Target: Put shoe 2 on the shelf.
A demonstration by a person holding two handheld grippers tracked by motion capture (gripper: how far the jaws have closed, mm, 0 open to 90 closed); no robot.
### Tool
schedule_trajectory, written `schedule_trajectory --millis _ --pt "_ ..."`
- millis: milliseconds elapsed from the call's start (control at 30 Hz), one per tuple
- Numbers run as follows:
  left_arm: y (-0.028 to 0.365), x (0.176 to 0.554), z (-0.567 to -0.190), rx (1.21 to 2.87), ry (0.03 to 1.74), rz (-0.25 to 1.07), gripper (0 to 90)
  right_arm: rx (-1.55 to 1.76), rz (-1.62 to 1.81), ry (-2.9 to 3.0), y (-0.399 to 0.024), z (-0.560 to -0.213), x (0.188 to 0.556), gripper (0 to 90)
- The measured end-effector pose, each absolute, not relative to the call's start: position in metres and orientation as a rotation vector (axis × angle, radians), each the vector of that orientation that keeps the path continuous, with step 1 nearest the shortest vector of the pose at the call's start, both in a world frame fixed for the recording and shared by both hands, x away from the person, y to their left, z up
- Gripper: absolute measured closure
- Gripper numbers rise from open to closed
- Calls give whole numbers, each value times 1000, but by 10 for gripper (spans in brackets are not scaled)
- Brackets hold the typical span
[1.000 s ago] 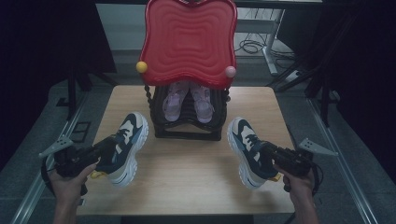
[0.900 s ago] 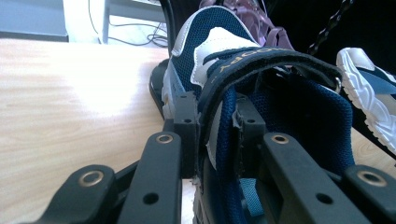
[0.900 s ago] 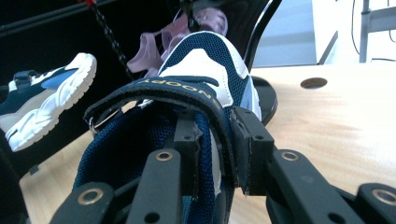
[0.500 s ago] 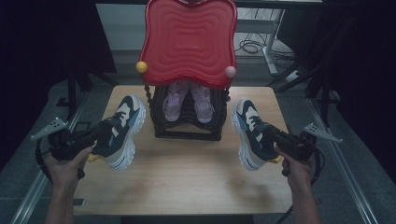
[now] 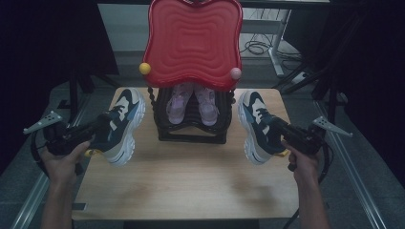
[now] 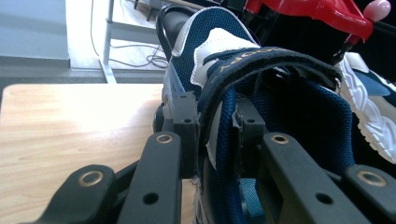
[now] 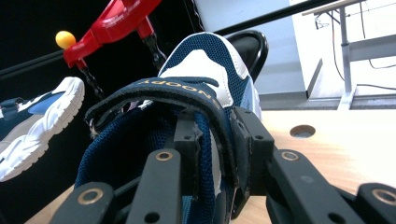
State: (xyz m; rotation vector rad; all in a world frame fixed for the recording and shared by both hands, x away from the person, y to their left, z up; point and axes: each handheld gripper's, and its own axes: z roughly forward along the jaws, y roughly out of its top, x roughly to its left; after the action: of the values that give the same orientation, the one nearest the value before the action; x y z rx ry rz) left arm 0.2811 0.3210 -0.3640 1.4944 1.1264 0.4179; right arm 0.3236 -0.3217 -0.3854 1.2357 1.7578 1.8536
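Two navy, white and light-blue sneakers hang lifted above the wooden table (image 5: pixel 191 186), one on each side of a black shoe rack (image 5: pixel 191 131). My left gripper (image 5: pixel 102 128) is shut on the collar of the left sneaker (image 5: pixel 125 119). In the left gripper view, that gripper (image 6: pixel 217 125) pinches the left sneaker (image 6: pixel 210 42) just below its strap. My right gripper (image 5: pixel 276 129) is shut on the right sneaker (image 5: pixel 255 125). The right gripper view shows the same pinch, the right gripper (image 7: pixel 215 135) clamping the collar of the right sneaker (image 7: pixel 205 60).
The rack carries a wavy red top (image 5: pixel 191 43) with a yellow ball (image 5: pixel 144 68) and a pink ball (image 5: pixel 236 73) at its corners. A pair of pale purple shoes (image 5: pixel 191 102) sits inside it. A desk frame and cables (image 5: pixel 258 47) stand behind the table.
Both hands have risen and moved away from the person toward the rack, carrying the sneakers off the table. The jaws keep the same grip.
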Motion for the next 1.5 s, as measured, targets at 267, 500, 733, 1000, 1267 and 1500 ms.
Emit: schedule_trajectory --millis 267,500,733,1000,1267,1500 --pt "319 291 -350 1483 1109 448 752 1222 1900 1696 -320 -371 331 728" --pt "322 302 -342 1466 1099 451 752 1213 1904 1665 -319 -358 336 728" --pt "326 307 -330 1446 1099 476 753 1219 1912 1622 -321 -348 342 729" --pt "333 317 -317 1415 1109 504 753 1203 1902 1604 -322 -335 348 728" --pt "335 324 -309 1395 1111 524 753 1191 1891 1589 -318 -322 354 728" --pt "334 328 -303 1379 1101 526 754 1197 1901 1566 -317 -319 357 728"
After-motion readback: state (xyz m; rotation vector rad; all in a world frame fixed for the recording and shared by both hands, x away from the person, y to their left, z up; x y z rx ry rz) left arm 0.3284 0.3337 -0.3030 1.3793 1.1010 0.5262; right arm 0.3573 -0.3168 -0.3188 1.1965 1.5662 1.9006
